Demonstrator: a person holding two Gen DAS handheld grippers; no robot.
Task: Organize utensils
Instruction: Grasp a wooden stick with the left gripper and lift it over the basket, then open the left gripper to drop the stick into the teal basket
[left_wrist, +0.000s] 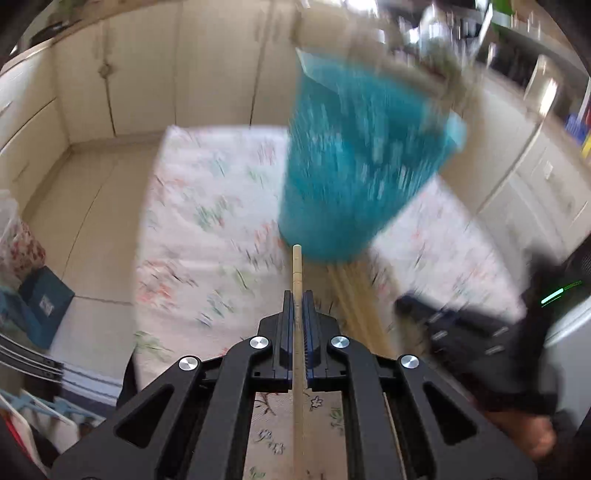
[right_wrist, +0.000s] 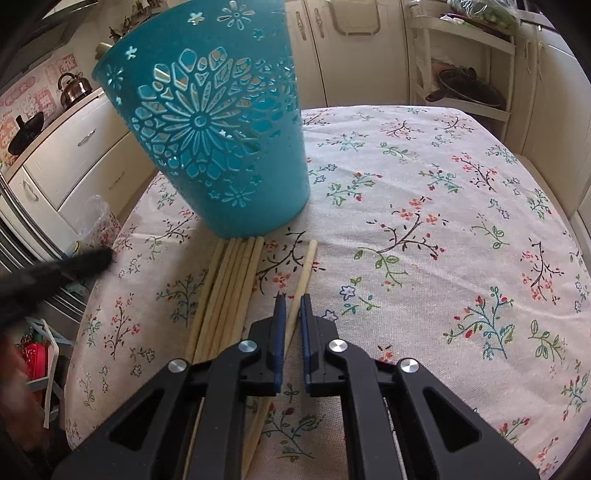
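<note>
A teal cut-out utensil holder (right_wrist: 210, 133) stands upright on the floral tablecloth (right_wrist: 424, 229); in the left wrist view it (left_wrist: 354, 166) is blurred, just beyond my chopstick tip. My left gripper (left_wrist: 297, 295) is shut on one wooden chopstick (left_wrist: 297, 273), held above the table. A bundle of several chopsticks (right_wrist: 229, 291) lies in front of the holder's base. My right gripper (right_wrist: 291, 297) is slightly open, its jaws on either side of a single chopstick (right_wrist: 304, 273) that lies on the cloth, not clamped.
Cream kitchen cabinets (right_wrist: 74, 155) surround the table. A kettle (right_wrist: 74, 86) and a pan sit on the counter at left. A shelf rack (right_wrist: 465, 74) with a bowl stands behind the table. The right gripper shows in the left wrist view (left_wrist: 465, 325), blurred.
</note>
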